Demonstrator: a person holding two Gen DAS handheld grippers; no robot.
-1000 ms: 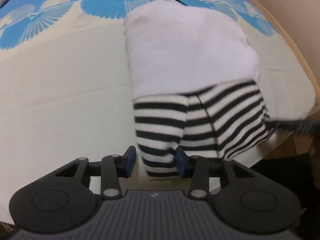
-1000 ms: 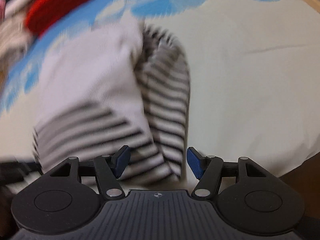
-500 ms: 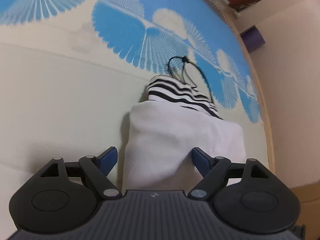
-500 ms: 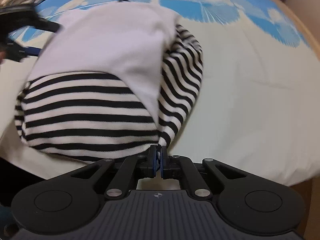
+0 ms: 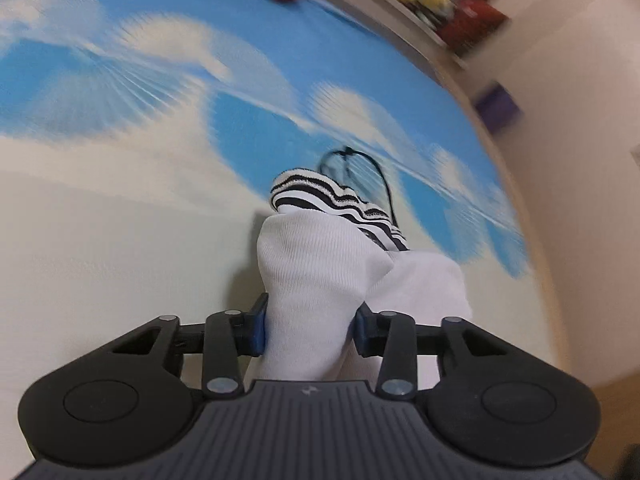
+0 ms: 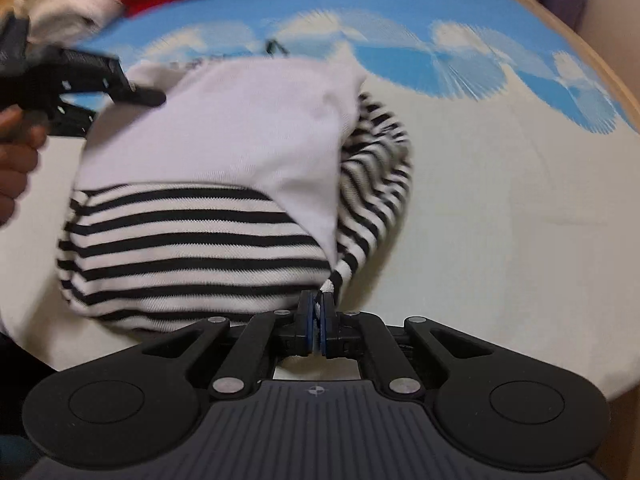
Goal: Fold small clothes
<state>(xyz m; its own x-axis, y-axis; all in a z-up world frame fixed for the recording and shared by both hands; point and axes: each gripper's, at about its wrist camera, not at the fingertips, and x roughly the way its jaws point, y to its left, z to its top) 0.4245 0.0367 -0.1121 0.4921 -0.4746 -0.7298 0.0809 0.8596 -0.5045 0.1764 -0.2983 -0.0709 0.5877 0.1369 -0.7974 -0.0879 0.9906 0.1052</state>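
Right gripper (image 6: 316,322) pinches the near striped corner of the garment (image 6: 224,160), pads pressed together on the cloth. The garment's long axis runs away across the bedsheet (image 6: 500,200). Left gripper (image 5: 310,326) holds a bunched white fold at its left edge, 2 pads squeezing it.

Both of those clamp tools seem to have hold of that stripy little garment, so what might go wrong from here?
1. The right tool pinches only a thin corner of the striped garment; a tug could pull it free.
2. The left tool grips a thick bunch of the white part, so the fold may come out lumpy.
3. A thin black cord lies just beyond the garment on the blue-patterned sheet and could get caught up in the fold.
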